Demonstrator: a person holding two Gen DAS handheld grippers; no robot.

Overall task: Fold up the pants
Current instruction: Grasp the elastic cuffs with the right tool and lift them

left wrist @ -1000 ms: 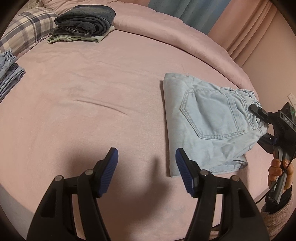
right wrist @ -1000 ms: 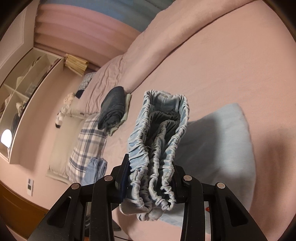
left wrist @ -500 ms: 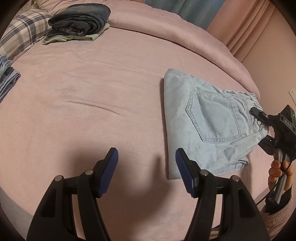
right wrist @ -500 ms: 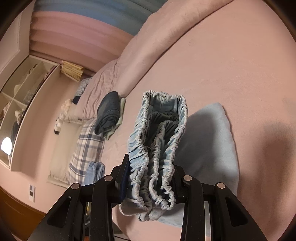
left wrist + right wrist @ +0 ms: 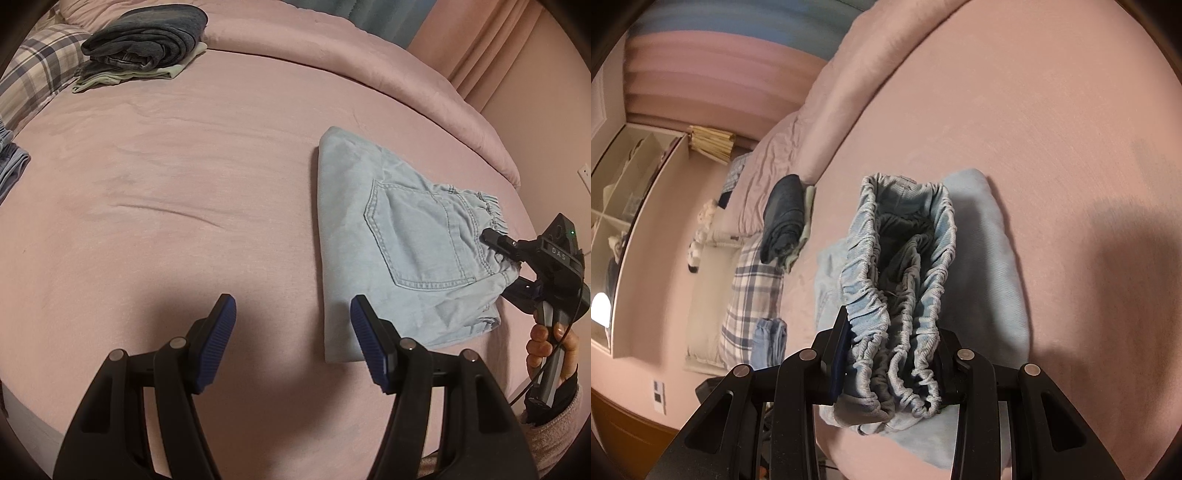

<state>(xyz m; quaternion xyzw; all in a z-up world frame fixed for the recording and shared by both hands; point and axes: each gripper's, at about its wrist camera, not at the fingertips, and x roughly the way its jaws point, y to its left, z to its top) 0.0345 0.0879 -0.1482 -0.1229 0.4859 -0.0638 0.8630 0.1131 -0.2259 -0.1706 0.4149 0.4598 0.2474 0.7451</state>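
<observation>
Light blue denim pants (image 5: 399, 236) lie folded on the pink bed, back pocket up, at the right of the left wrist view. My right gripper (image 5: 498, 258) is shut on their gathered elastic waistband (image 5: 897, 295), holding that end slightly raised; the rest of the pants (image 5: 990, 258) rests on the bed. My left gripper (image 5: 291, 332) is open and empty, hovering above the sheet just left of the pants' near folded corner.
A stack of folded dark jeans on a pale green garment (image 5: 147, 40) sits at the far left by a plaid pillow (image 5: 33, 77). Another blue folded garment (image 5: 11, 162) lies at the left edge. The bed edge (image 5: 517, 369) is near the right gripper.
The pants have slid a little to the right and nearer with the right gripper. The left gripper stays open, and its view has shifted slightly forward.
</observation>
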